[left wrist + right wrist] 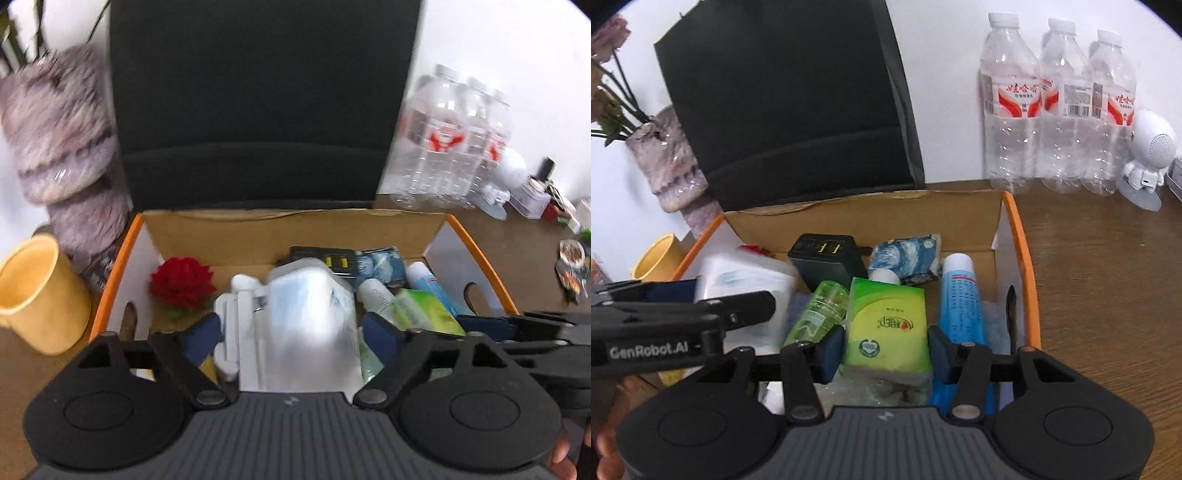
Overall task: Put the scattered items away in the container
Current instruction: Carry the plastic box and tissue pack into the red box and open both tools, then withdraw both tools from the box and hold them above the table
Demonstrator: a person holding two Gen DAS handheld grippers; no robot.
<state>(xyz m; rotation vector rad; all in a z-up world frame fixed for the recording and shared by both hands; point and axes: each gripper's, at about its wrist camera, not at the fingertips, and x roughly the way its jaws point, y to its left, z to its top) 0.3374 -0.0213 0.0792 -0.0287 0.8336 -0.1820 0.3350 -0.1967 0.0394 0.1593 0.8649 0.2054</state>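
Note:
An orange-edged cardboard box (476, 254) (1021, 236) holds a red flower (183, 282), a dark charger (827, 258), a blue patterned pack (908, 258), a green bottle (818, 314) and a blue tube (960, 299). My left gripper (291, 334) hangs open over the box's left half. A clear plastic packet (310, 325) (746, 284) lies between its fingers, with a gap on the left side. My right gripper (886, 352) is shut on a green tissue pack (886, 325) (428, 310) over the box's right half.
A black bag (790, 103) stands behind the box. A yellow cup (37, 295) and a purple-grey vase (70, 147) are at the left. Three water bottles (1056, 107) and a white robot figure (1148, 147) stand at the right, with small clutter (535, 192) further along the wooden table (1108, 295).

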